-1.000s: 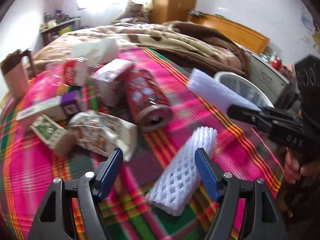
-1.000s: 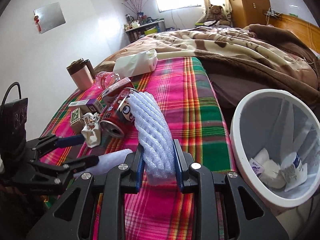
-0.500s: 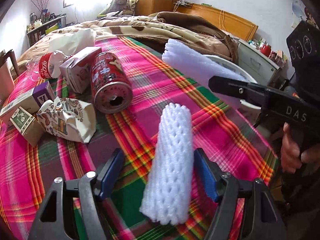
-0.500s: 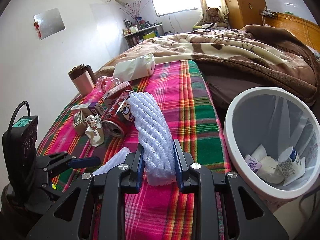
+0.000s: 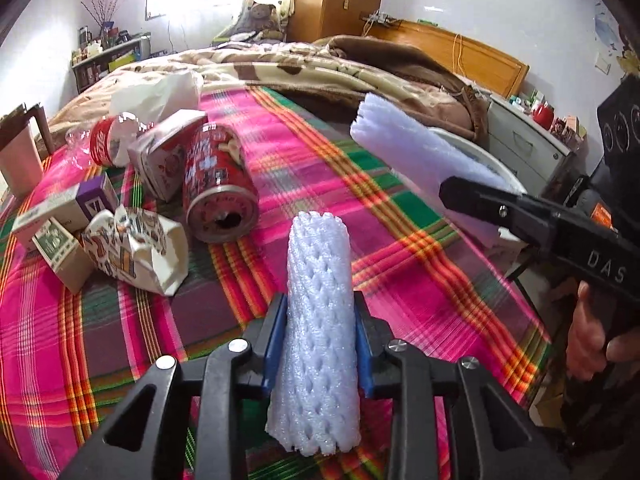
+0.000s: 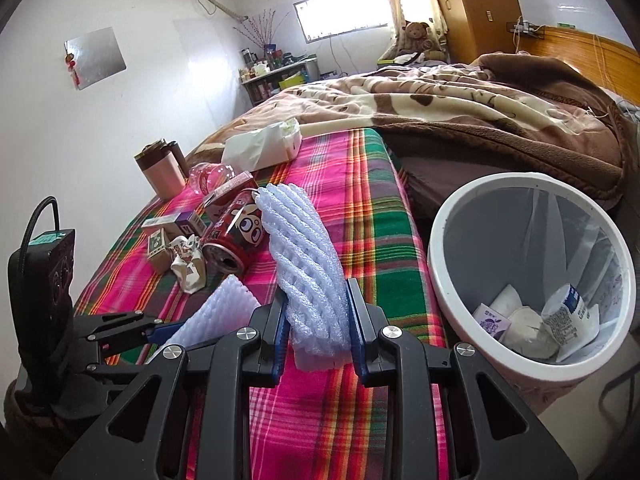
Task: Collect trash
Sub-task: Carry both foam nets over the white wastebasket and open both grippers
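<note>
Closing on one foam net [image 5: 320,320], left fingers [image 5: 276,336] face the "DAS"-marked right gripper [image 6: 316,320], pinching another [image 6: 308,272].

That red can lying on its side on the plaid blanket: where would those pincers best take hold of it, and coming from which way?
Grip the red can across the middle of its round body, coming down from above, one finger on each long side. It lies on its side with its open end facing the left gripper, and a carton crowds one flank, so a side approach looks cramped.
</note>
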